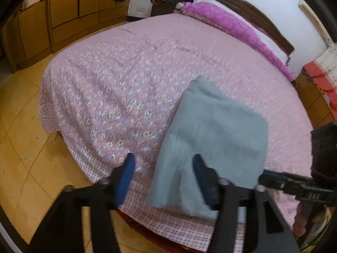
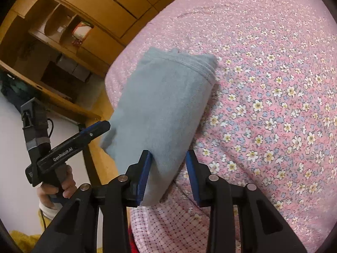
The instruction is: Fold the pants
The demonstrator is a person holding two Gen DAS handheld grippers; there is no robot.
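While the left gripper [image 1: 164, 164] hovers with fingers spread wide and holding nothing, the folded grey pants [image 1: 212, 139] lie near the edge of the floral pink bedspread [image 1: 118, 80]. From the right wrist, the right gripper [image 2: 168, 158] stands open, its fingers straddling the pants [image 2: 164, 105] without pinching.

Gray folded pants [image 2: 164, 105] are seen lying on the pink flowered bedspread [image 2: 273, 84] at the bed's near left edge, the waistband at the far end. The right hand-held gripper [image 2: 169, 172] is held with its blue fingers [image 2: 145, 175] spread either side of the near end. The left hand-held gripper [image 2: 95, 129] is seen just left of the pants. A wooden wardrobe [image 2: 88, 10] is seen beyond.
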